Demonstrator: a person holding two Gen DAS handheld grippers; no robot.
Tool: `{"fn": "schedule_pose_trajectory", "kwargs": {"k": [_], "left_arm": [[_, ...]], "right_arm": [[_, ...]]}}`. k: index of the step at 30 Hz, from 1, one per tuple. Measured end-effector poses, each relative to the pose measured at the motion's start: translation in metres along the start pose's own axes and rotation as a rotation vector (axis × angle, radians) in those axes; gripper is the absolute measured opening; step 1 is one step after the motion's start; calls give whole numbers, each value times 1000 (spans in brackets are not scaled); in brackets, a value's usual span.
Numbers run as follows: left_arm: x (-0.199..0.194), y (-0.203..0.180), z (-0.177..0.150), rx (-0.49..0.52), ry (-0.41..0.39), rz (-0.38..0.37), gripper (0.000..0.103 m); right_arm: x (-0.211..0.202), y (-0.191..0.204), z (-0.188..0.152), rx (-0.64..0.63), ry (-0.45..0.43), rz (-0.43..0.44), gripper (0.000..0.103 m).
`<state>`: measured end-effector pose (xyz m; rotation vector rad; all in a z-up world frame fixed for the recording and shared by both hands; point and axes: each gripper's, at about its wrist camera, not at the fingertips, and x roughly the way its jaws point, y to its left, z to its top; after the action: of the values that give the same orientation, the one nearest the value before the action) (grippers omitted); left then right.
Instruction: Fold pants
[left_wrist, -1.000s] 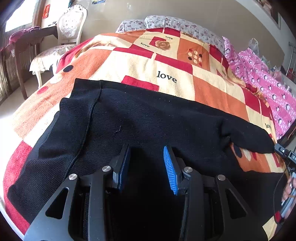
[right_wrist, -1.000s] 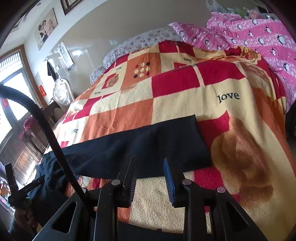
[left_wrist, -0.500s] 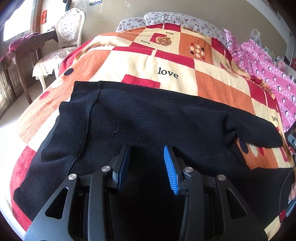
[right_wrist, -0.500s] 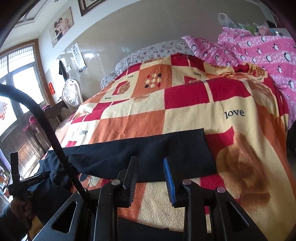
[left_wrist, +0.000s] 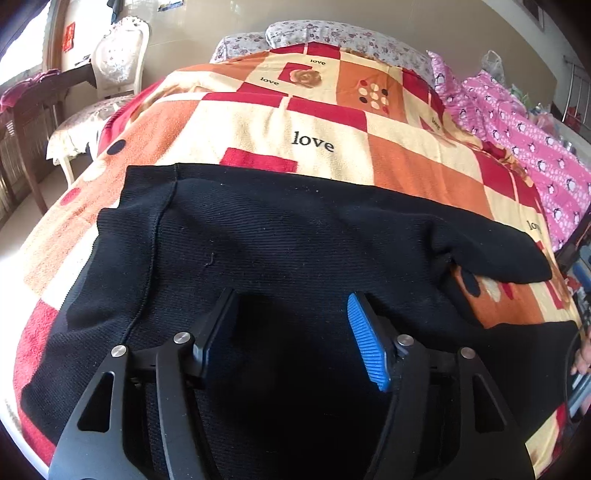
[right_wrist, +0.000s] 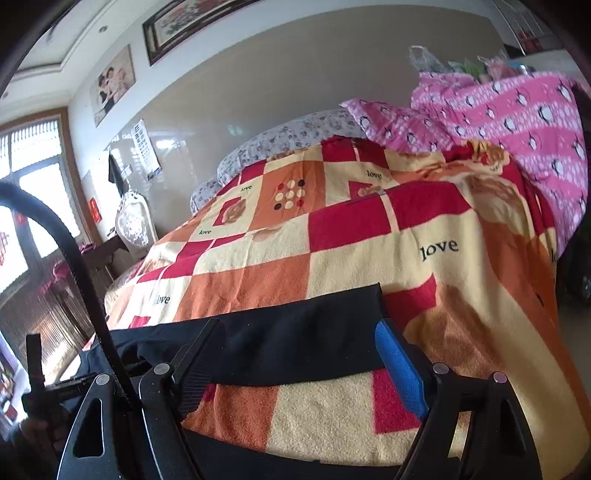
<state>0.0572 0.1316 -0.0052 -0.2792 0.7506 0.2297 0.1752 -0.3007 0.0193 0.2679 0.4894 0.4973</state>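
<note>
Black pants (left_wrist: 295, 251) lie across the bed (left_wrist: 314, 125), long axis 9-to-3. Left gripper (left_wrist: 291, 332) over the waist end, right gripper (right_wrist: 295, 354) at the leg hem, toward 12. Both sets of fingers are opening, nothing clamped; a second ago they stood much narrower.

My left gripper (left_wrist: 291, 332) is hovering over the black pants (left_wrist: 295, 251), its jaws opening with only flat cloth under the gap and nothing rising to block them. Beyond the pants, the patterned blanket (left_wrist: 332, 122) is lying bare up to the pillows (left_wrist: 332, 35) at the bed's head edge. The pink quilt (right_wrist: 517, 122) is heaping along the bed's right edge, closing that side. My right gripper (right_wrist: 291, 350) is opening above the pant leg's end; a black cable (right_wrist: 74, 258) is arching across its left.
</note>
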Motion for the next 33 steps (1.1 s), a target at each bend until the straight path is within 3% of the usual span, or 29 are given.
{"fn": "schedule_pose_trajectory", "kwargs": {"k": [6,13,22,33], "left_arm": [[-2,8,0,-48,-16,-87,68],[3,-14,-2,68,4,36,68],[2,-6,-4,42,-7,8,68],[1,-6,-4,50,-7,18,68]], "right_arm": [[7,-23,-1,122,42,-55,80],[25,-7,-4,38,151,-93,80],[44,-14,-9,54,267,-116,80],[48,-13,-11,57,307,-93,80]]}}
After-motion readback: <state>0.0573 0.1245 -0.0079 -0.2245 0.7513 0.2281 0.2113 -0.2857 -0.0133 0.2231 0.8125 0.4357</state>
